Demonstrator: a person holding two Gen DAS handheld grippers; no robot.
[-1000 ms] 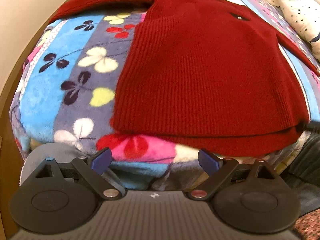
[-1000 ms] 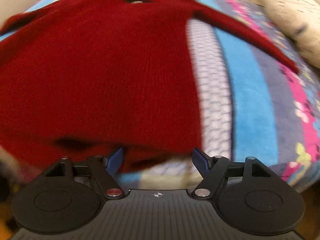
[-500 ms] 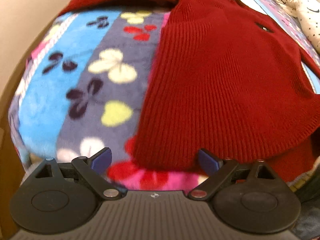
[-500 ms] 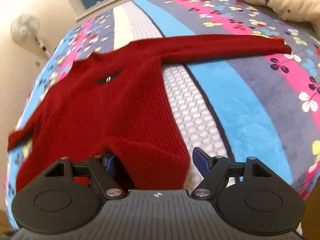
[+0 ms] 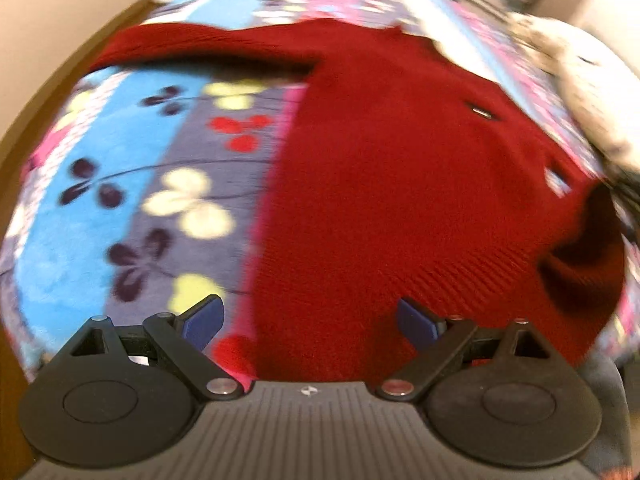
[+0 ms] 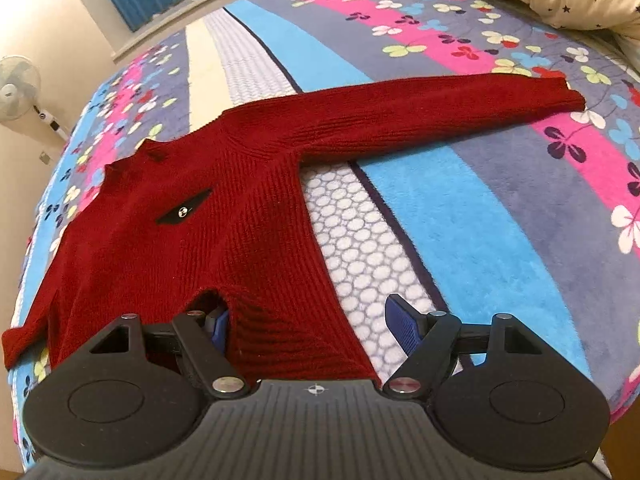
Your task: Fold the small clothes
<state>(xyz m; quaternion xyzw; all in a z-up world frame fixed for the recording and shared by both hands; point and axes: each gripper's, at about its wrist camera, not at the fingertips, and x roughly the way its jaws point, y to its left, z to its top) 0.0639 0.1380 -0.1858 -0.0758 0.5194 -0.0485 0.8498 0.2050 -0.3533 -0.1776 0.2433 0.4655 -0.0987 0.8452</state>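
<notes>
My left claw (image 5: pixel 310 322) stood apart over the hem at lower centre, my right claw (image 6: pixel 308 326) apart with hem between, red sweater (image 6: pixel 208 236) spread across the flowered bed blanket (image 6: pixel 480 216), sleeve stretching upper right

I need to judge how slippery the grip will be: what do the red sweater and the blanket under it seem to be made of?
The sweater looks like a soft ribbed knit, maybe wool or acrylic: matte, with vertical ribs. The blanket looks like plush fleece, probably synthetic: fuzzy printed pile with a slight sheen.
</notes>
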